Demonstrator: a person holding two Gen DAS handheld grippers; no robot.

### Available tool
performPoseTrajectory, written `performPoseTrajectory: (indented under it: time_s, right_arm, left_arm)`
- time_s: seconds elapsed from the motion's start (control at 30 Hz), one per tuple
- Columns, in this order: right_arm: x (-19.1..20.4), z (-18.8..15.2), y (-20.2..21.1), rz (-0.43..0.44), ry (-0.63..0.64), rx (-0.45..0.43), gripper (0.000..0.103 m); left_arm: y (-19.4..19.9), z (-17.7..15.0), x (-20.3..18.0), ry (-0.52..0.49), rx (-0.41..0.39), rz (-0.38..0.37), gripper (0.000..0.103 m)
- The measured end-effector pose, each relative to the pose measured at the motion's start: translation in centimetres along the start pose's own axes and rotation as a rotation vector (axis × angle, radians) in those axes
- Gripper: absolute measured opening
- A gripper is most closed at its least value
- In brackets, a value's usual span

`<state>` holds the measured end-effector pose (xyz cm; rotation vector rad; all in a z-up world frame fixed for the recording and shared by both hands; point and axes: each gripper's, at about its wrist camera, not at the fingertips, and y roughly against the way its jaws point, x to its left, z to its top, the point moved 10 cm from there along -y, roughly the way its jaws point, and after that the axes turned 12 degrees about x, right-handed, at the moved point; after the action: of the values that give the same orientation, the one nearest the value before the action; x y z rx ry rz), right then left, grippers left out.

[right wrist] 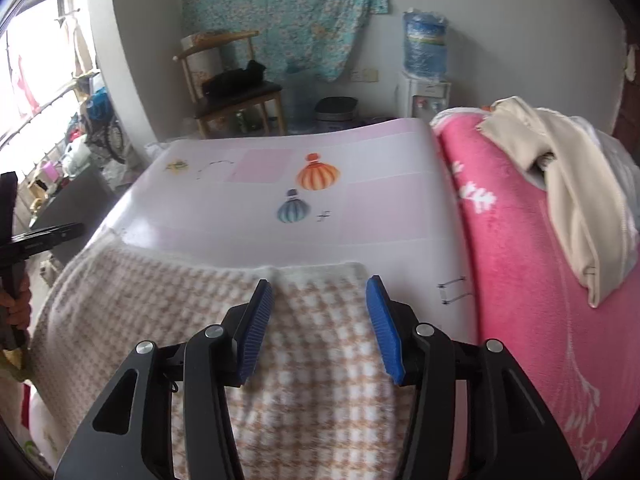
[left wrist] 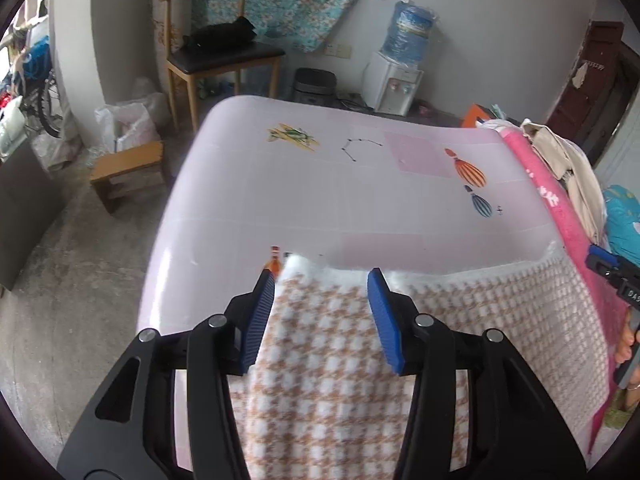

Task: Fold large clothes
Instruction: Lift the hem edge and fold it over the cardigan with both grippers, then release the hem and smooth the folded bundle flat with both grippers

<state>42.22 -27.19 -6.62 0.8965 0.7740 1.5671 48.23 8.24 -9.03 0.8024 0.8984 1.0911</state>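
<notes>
An orange-and-white houndstooth garment [left wrist: 340, 360] [right wrist: 312, 360] lies flat on the near part of a pale pink table cover [left wrist: 320, 184] [right wrist: 380, 216] printed with balloons. Its white fuzzy far edge runs across the table. My left gripper [left wrist: 322, 276] hovers over the garment's left end near that edge, jaws apart, blue pads [left wrist: 260, 312] clear of the cloth. My right gripper [right wrist: 320, 284] stands the same way over the right end, open, with its blue pads [right wrist: 384, 324] off the fabric. Each gripper shows at the other view's edge [left wrist: 612, 276] [right wrist: 36, 236].
A pink blanket [right wrist: 520, 260] with a beige garment [right wrist: 560, 184] on it lies along the table's right side. Beyond the table stand a wooden chair [left wrist: 216, 52], a low stool [left wrist: 128, 168], a water dispenser [left wrist: 396, 80] and a dark bin [left wrist: 314, 84].
</notes>
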Motion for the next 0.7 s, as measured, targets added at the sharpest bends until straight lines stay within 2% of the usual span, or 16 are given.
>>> performPoseTrajectory:
  time_s: [0.07, 0.1, 0.13, 0.17, 0.23, 0.3, 0.37, 0.43, 0.5, 0.6, 0.63, 0.7]
  right_arm:
    - [1.1, 0.3, -2.6, 0.075, -0.006, 0.070, 0.048]
    - [1.0, 0.2, -4.0, 0.087, -0.028, 0.105, 0.048]
    - [0.3, 0.1, -5.0, 0.092, -0.060, 0.129, 0.049]
    - [-0.6, -0.1, -5.7, 0.101, -0.102, 0.138, 0.049]
    - [-3.5, -0.3, -5.8, 0.044, -0.185, 0.132, 0.046]
    - [-6.2, -0.8, -4.5, -0.072, -0.243, 0.117, 0.046]
    - [-6.4, -0.9, -2.2, -0.070, -0.250, 0.073, 0.046]
    - [-4.7, -0.9, 0.2, -0.080, -0.183, 0.020, 0.046]
    - [-0.6, -1.2, 1.7, -0.028, -0.073, -0.002, 0.046]
    - [5.2, -2.6, 0.9, 0.060, 0.064, 0.052, 0.047]
    - [6.7, -3.2, 0.1, 0.073, 0.095, 0.077, 0.047]
    - [8.1, -4.5, -2.4, 0.024, 0.133, 0.137, 0.047]
  left_arm:
    - [-2.5, -0.3, -1.0, 0.011, 0.074, -0.027, 0.049]
    - [-3.9, -0.5, -0.7, 0.027, 0.104, -0.006, 0.050]
    - [-5.1, -0.7, 0.0, 0.049, 0.120, 0.011, 0.057]
    - [-5.5, -0.7, 0.9, 0.082, 0.112, 0.013, 0.057]
    - [-5.1, -0.9, 3.4, 0.185, 0.107, 0.084, 0.061]
    - [-3.9, -1.2, 4.8, 0.247, 0.091, 0.040, 0.061]
    - [-1.8, -1.4, 5.4, 0.253, 0.049, 0.047, 0.061]
    - [0.8, -1.3, 3.8, 0.179, -0.007, 0.048, 0.061]
    - [2.7, -1.7, 0.5, 0.081, -0.040, 0.019, 0.063]
    - [2.9, -3.9, -5.6, -0.098, -0.013, -0.004, 0.067]
    - [2.3, -4.8, -7.2, -0.142, 0.013, 0.014, 0.067]
    - [0.1, -6.6, -9.1, -0.207, 0.065, 0.108, 0.067]
